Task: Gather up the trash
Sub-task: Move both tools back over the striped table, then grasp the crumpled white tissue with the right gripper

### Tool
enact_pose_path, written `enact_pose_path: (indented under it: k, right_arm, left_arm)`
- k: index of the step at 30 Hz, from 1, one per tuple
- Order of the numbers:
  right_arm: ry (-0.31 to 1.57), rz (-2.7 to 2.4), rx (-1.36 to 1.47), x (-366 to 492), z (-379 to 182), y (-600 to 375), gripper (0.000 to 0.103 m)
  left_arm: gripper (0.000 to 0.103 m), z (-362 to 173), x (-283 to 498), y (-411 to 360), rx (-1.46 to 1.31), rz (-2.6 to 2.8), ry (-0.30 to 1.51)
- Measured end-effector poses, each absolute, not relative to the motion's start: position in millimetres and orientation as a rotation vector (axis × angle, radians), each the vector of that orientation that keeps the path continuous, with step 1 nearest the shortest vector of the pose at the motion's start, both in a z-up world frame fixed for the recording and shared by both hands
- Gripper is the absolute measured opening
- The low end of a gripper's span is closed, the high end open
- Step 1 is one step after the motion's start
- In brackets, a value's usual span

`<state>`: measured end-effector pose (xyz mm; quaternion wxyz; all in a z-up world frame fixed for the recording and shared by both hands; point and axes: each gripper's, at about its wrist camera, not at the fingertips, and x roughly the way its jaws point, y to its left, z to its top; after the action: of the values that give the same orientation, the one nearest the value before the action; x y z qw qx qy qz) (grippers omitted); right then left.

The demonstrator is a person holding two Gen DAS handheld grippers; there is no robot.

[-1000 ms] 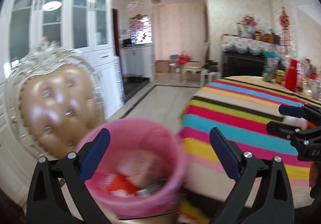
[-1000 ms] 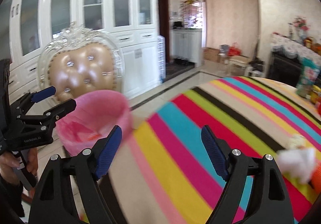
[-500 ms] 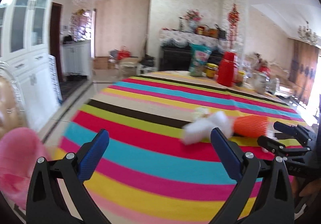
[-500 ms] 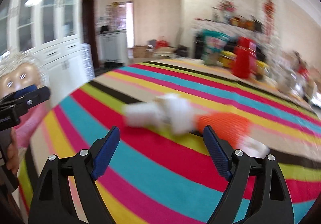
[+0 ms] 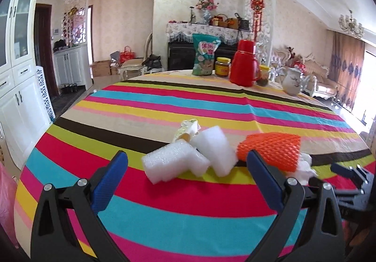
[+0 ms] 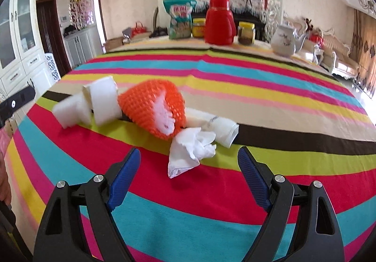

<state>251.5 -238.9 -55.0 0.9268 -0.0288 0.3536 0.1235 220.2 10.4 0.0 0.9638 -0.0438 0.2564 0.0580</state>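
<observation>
Both grippers have swung away from the pink bin, which filled the left wrist view a second ago and now shows only as a pink sliver (image 5: 5,194) at that view's left edge, and they now face the litter on the striped worktop (image 5: 164,107). The left gripper (image 5: 186,178) has its fingers wide apart with nothing between them, aimed at a white foam block (image 5: 175,163) that lies touching a second foam block (image 5: 215,150), with a small yellowish wrapper (image 5: 186,129) just behind. The right gripper (image 6: 189,174) also has its fingers spread and empty; just ahead of them lies a crumpled tissue (image 6: 191,151), touching an orange foam net (image 6: 152,104) and a rolled white packet (image 6: 219,128). So the drop-off at the bin looks finished and a fresh pick is being lined up, probably foam for the left and tissue for the right. The pieces lie bunched together, so closing on one may drag its neighbour. The snack bag (image 6: 179,19), red flask (image 6: 219,23), jars and teapot (image 6: 284,40) at the far side are not litter.
</observation>
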Motion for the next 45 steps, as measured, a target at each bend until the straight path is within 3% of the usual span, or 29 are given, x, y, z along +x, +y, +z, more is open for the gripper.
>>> enact_pose_path:
  k: [9,18,27,33,35,38,45]
  right_arm:
    - [0.79,0.223,-0.1,280.5,-64.7,-215.1,0.08]
    - [0.811,0.215,-0.137,284.9,-79.2,-218.2,0.067]
    - [0.839,0.245,-0.067,293.3,-79.4,-225.4,0.064]
    - [0.843,0.262,-0.079,293.6,-80.0,-221.4,0.038]
    - [0.84,0.273,-0.078,292.8,-79.8,-221.5,0.02]
    - [0.841,0.31,-0.1,288.1,-78.8,-218.0,0.014]
    - [0.767,0.359,-0.066,274.6,-57.4,-215.0,0.014]
  left_arm:
    - [0.098,-22.7,238.3,32.3,-0.126,0.149,0.566]
    - [0.098,-38.5,233.6,62.7,-0.22,0.146,0.59]
    - [0.098,-47.2,244.0,43.1,-0.07,0.159,0.625]
    - [0.098,-48.6,244.6,41.4,-0.059,0.155,0.638]
    - [0.098,-50.9,245.9,42.4,-0.059,0.159,0.644]
    - [0.098,-53.0,246.6,44.1,-0.059,0.163,0.65]
    - [0.098,-53.6,248.6,51.6,-0.084,0.154,0.672]
